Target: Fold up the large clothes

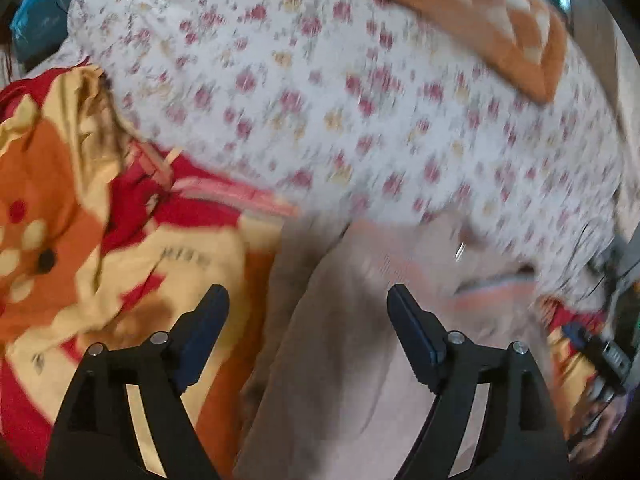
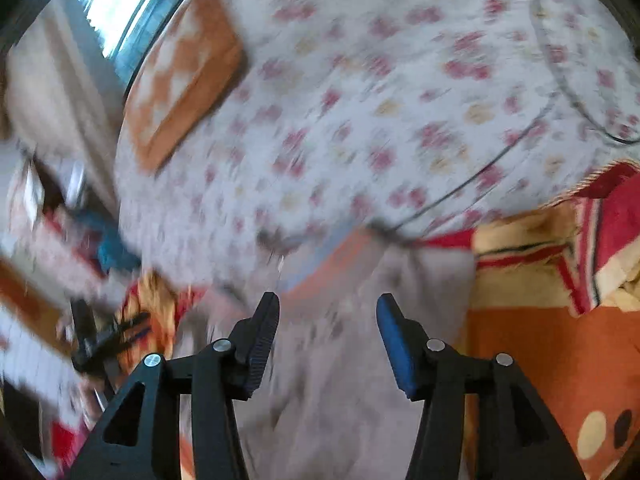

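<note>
Two hand-held grippers hang over a bed, both with their jaws spread apart and nothing pinched between them. Both pictures are smeared with blur. The thing being folded, a pale pinkish-beige garment (image 1: 360,340), lies loose on the bedding directly under the left gripper (image 1: 308,300); in the left wrist view it fills the space from six o'clock up to the centre, spilling toward four o'clock where an orange-trimmed edge shows. Under the right gripper (image 2: 328,308) the same cloth spreads from six o'clock up to about twelve o'clock of the fingertips, with an orange band at its far edge. The cloth runs beneath the gap in each pair of jaws, but no pad presses on it. Beyond it, toward twelve o'clock, stretches a white floral sheet (image 1: 360,100) with an orange-patterned pillow (image 1: 480,20) at one o'clock. A red, yellow and orange blanket (image 1: 100,220) lies at nine o'clock of the left gripper and at three o'clock of the right one. The other gripper's dark frame (image 1: 600,352) shows at the four o'clock rim. The likely trouble from here: with both jaws released, the fold may slump or slide open; a fresh pinch could catch only one layer, or snag the blanket beside the cloth, and drag it along. The blur hides where the edges of the cloth lie, so a regrasp could miss the corner.
</note>
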`<state>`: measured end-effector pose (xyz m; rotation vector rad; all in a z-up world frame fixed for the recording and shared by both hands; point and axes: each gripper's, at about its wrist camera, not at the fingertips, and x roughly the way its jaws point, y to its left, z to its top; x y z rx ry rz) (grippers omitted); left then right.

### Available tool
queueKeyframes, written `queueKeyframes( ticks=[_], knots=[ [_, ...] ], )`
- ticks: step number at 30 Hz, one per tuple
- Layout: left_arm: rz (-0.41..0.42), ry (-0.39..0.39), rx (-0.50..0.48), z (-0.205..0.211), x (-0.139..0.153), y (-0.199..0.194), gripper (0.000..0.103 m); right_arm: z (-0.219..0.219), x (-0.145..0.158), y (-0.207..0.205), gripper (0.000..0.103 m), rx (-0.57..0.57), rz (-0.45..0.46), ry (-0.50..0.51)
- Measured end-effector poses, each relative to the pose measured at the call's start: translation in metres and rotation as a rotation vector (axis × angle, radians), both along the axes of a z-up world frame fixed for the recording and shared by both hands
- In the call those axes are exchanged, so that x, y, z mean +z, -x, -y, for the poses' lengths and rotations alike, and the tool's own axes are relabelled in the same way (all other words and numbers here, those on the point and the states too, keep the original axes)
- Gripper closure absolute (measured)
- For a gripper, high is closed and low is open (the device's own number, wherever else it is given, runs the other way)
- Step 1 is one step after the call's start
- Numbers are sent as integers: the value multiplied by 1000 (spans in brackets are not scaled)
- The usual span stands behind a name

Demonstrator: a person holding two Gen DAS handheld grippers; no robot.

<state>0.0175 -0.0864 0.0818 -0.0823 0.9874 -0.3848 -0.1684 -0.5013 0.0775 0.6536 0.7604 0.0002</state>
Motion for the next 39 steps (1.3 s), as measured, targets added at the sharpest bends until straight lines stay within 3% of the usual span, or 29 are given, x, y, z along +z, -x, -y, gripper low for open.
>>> queueKeyframes(
  ticks=[4,8,12,15,19,21,23,27,29,30,31,33,36,39],
  knots=[
    [-50,-110,-7,10,-41,10,22,-26,-35,-46,51,36,-141,129],
    [-44,-188,-20,15,-67,4,20,-4,-80,-80,52,-90,-272,150],
    [-29,-181,10,7,-60,-2,20,-11,-55,-68,47,-127,-202,67],
    [-13,-164,33,1,-56,-3,20,-42,-27,-69,34,-50,-135,94],
    [-42,-128,35,-3,-57,-3,20,-100,-11,-106,31,147,-130,286],
    [-56,-120,40,-4,-59,-4,20,-117,-13,-129,30,229,-128,346],
    [-66,-112,41,-5,-61,-6,20,-129,-25,-153,24,342,-181,378],
    [-44,-119,23,-1,-55,-8,20,-142,-51,-175,24,477,-288,503],
    [-26,-130,19,0,-53,-8,20,-145,-59,-169,28,532,-320,515],
    [-22,-131,18,1,-52,-8,20,-147,-61,-165,40,545,-320,527],
    [-21,-126,19,1,-52,-8,20,-148,-62,-157,65,549,-301,564],
    [-27,-109,25,0,-52,-9,20,-152,-59,-150,95,530,-274,613],
    [-33,-90,41,-4,-51,-9,20,-159,-49,-146,95,528,-229,638],
    [-25,-64,65,-9,-48,-8,20,-155,-36,-157,96,442,-184,693]
  ],
)
